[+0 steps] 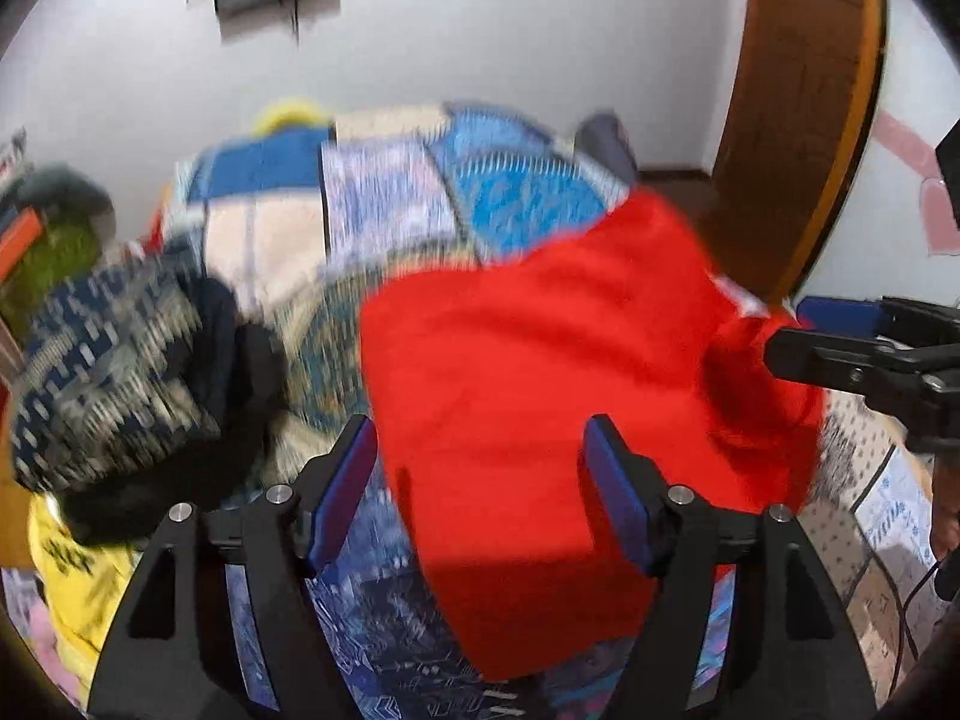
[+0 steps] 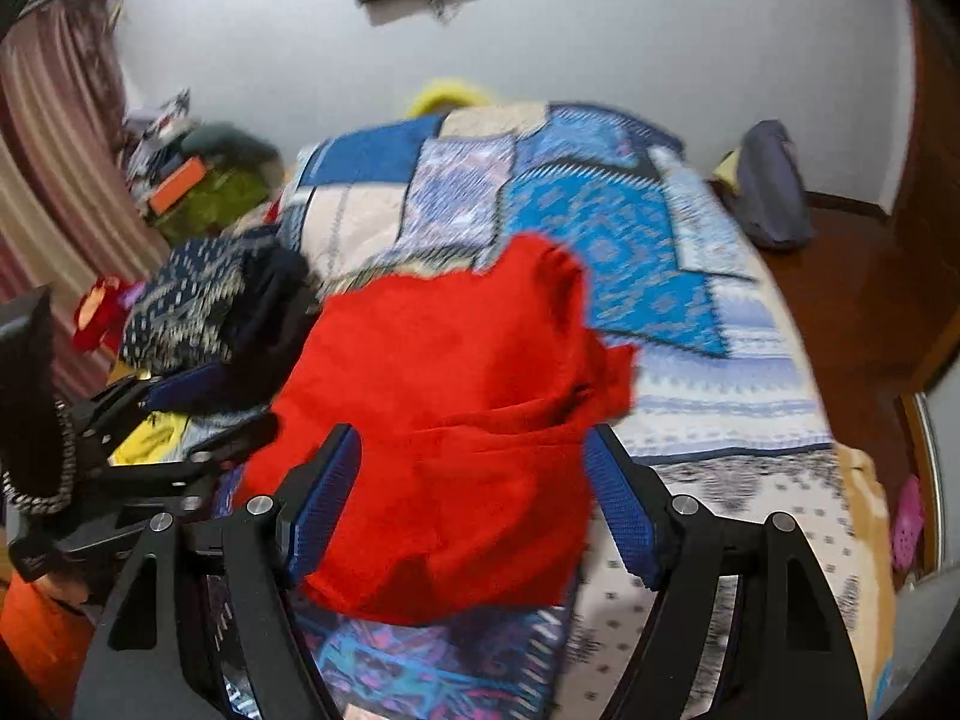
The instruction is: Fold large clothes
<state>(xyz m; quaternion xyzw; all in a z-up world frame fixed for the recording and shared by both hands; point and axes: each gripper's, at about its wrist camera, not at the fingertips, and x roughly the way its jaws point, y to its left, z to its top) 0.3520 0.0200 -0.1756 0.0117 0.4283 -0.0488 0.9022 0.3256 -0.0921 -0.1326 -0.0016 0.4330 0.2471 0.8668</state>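
Note:
A red garment (image 1: 540,372) lies bunched on the patchwork bedspread (image 1: 384,204); it also shows in the right wrist view (image 2: 444,408). My left gripper (image 1: 480,450) is open, its blue pads apart above the garment's near edge. My right gripper (image 2: 471,456) is open too, its pads either side of the folded red cloth. In the left wrist view the right gripper (image 1: 780,330) reaches in at the garment's right edge. In the right wrist view the left gripper (image 2: 216,402) sits at the garment's left edge. Both views are blurred.
A pile of folded dark patterned clothes (image 1: 120,360) lies at the left, over a yellow garment (image 1: 78,570). A purple-blue patterned cloth (image 2: 432,660) lies under the red one. A wooden door (image 1: 798,90) stands at the right. A grey bag (image 2: 774,186) sits beyond the bed.

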